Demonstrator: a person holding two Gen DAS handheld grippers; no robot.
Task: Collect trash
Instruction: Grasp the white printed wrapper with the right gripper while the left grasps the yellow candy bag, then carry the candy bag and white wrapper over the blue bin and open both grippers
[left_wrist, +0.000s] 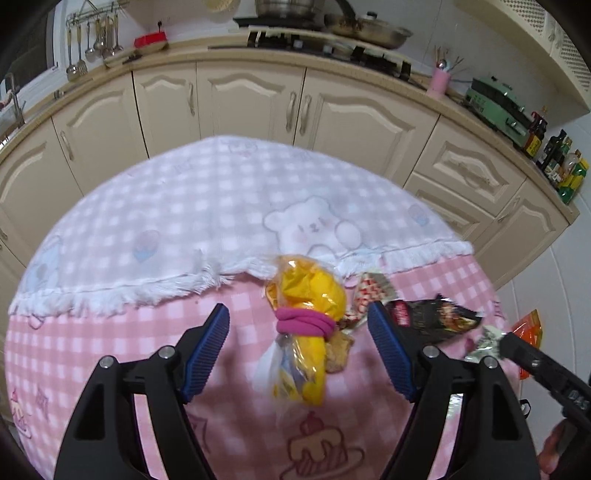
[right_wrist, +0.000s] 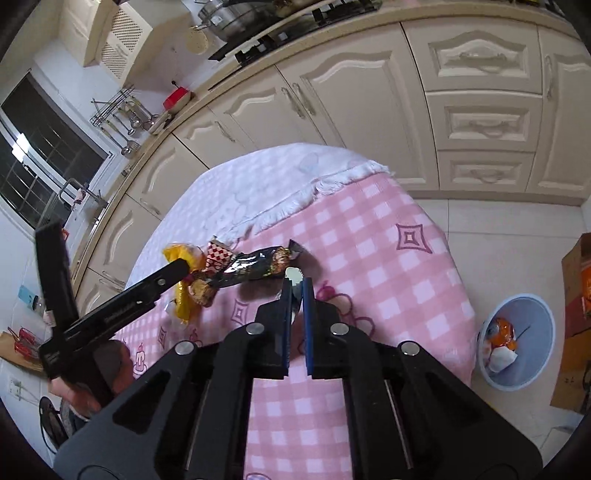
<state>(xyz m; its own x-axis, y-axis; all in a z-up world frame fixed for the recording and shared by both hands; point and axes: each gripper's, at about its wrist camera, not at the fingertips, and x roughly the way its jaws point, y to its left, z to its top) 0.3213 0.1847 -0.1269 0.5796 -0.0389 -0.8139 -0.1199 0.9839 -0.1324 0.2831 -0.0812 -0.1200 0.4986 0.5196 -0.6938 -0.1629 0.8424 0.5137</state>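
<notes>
In the left wrist view my left gripper (left_wrist: 297, 325) is open over a yellow plastic bag (left_wrist: 308, 295) tied with a magenta band, which lies between the blue fingers on the pink checked tablecloth (left_wrist: 110, 339). A red-and-white checked wrapper (left_wrist: 371, 288) and a black snack wrapper (left_wrist: 436, 315) lie to its right. My right gripper (right_wrist: 296, 291) is shut on a small silvery wrapper (right_wrist: 294, 275), held just above the cloth near the black wrapper (right_wrist: 255, 267). The same silvery wrapper shows at the right in the left wrist view (left_wrist: 485, 341).
A pale blue trash bin (right_wrist: 517, 341) with orange and white trash inside stands on the floor right of the table. A cardboard box (right_wrist: 576, 295) stands beyond it. Cream kitchen cabinets (left_wrist: 258, 103) run behind the table. A white fringed cloth (left_wrist: 184, 206) covers the table's far half.
</notes>
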